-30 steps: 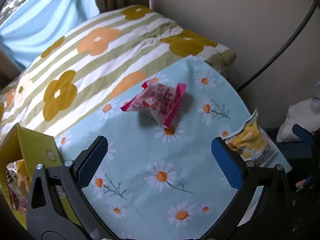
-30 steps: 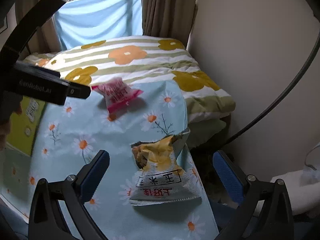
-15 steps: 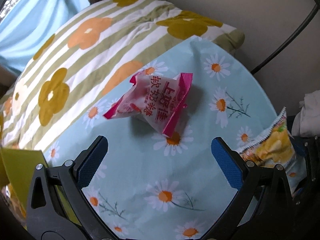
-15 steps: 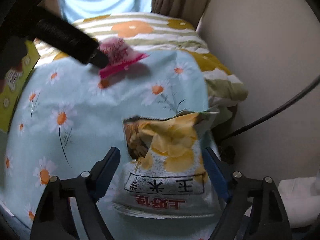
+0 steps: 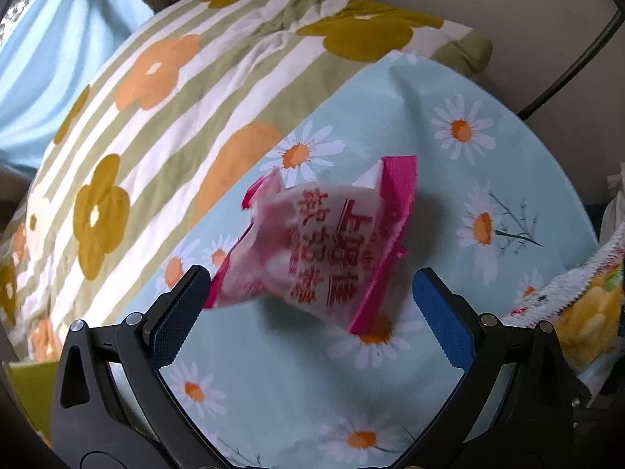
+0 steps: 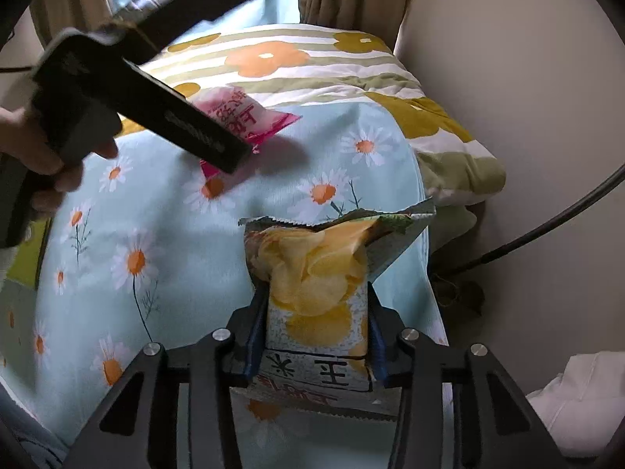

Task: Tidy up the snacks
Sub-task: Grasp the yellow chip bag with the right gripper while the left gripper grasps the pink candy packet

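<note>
A pink snack bag (image 5: 332, 246) with red print lies on the daisy tablecloth (image 5: 273, 391). My left gripper (image 5: 308, 277) is open just above it, a blue pad on either side, and its left tip is at the bag's corner. The right wrist view shows the same pink bag (image 6: 242, 113) partly behind the left gripper's black finger (image 6: 203, 133). A yellow chip bag (image 6: 316, 273) stands between the pads of my right gripper (image 6: 315, 297), whose jaws are closing and press its sides. The chip bag (image 5: 590, 312) also shows at the left view's right edge.
A flowered, striped quilt (image 5: 195, 78) lies beyond the cloth. A yellow box (image 6: 23, 262) sits at the far left. The cloth's right edge drops off near the wall, where a black cable (image 6: 547, 230) and white fabric (image 6: 578, 402) lie. A hand (image 6: 35, 148) holds the left gripper.
My left gripper has come down and forward over the pink bag, which now sits between its fingers. My right gripper has lowered and closed from wide open onto the chip bag.
</note>
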Action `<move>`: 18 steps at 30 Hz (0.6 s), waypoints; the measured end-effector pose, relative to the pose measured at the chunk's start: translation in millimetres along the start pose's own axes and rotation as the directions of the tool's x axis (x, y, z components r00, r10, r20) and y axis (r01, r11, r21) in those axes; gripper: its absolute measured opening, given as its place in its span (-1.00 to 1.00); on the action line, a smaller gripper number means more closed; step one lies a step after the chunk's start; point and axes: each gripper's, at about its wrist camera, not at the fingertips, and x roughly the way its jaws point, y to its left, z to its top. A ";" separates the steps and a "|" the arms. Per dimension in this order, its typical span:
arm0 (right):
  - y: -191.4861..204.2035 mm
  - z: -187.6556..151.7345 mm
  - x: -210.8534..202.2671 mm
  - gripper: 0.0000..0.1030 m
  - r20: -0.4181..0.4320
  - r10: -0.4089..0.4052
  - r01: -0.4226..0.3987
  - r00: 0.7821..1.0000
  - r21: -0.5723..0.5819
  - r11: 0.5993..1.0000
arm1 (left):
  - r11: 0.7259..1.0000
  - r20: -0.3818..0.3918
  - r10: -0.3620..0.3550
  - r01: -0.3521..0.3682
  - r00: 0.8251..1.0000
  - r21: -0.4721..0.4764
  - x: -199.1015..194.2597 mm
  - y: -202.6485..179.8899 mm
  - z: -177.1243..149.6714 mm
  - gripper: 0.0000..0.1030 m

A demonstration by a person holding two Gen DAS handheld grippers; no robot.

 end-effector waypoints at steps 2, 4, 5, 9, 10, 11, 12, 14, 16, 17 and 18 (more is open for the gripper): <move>1.3 3.0 0.1 -0.24 0.006 0.001 -0.001 1.000 0.001 1.000 | 1.000 0.001 0.004 -0.004 1.000 0.012 5.4 -0.3 3.0 0.99; 2.7 4.9 1.0 -0.24 0.005 0.003 -0.003 1.000 0.002 1.000 | 1.000 -0.002 -0.005 0.005 1.000 0.019 10.2 -0.8 5.7 0.99; 2.4 6.2 2.1 -0.24 0.003 0.004 -0.004 1.000 0.001 1.000 | 1.000 -0.004 -0.013 0.013 1.000 0.019 12.5 -0.7 6.8 0.99; 3.8 9.0 3.6 -0.24 0.002 0.010 -0.010 1.000 0.002 1.000 | 0.999 -0.019 -0.046 0.046 0.999 0.001 22.5 3.3 8.6 0.99; 3.6 9.4 3.5 -0.24 0.004 0.011 -0.011 1.000 0.004 1.000 | 0.998 -0.018 -0.059 0.059 0.998 -0.005 24.0 5.6 8.0 0.93; 3.5 10.0 3.5 -0.24 0.005 0.015 -0.015 1.000 0.007 1.000 | 0.997 -0.015 -0.074 0.074 0.997 -0.018 24.5 8.3 7.1 0.80; 3.1 10.4 4.2 -0.24 0.005 0.018 -0.018 1.000 0.009 1.000 | 0.996 -0.013 -0.087 0.087 0.996 -0.028 24.3 9.7 5.9 0.79; 3.0 9.9 3.6 -0.24 0.008 0.025 -0.025 1.000 0.014 1.000 | 0.994 0.000 -0.101 0.101 0.995 -0.039 22.3 13.7 3.3 0.60; 2.2 10.3 4.5 -0.24 0.007 0.030 -0.030 1.000 0.022 0.999 | 0.994 0.003 -0.102 0.102 0.995 -0.038 20.9 15.2 1.9 0.43; 2.0 10.4 5.3 -0.24 0.008 0.032 -0.032 0.999 0.026 0.999 | 0.993 0.007 -0.109 0.109 0.994 -0.039 20.0 16.2 1.1 0.37; 2.4 10.4 5.7 -0.24 0.008 0.034 -0.035 0.999 0.030 0.999 | 0.992 0.011 -0.115 0.115 0.993 -0.041 19.0 17.1 0.1 0.34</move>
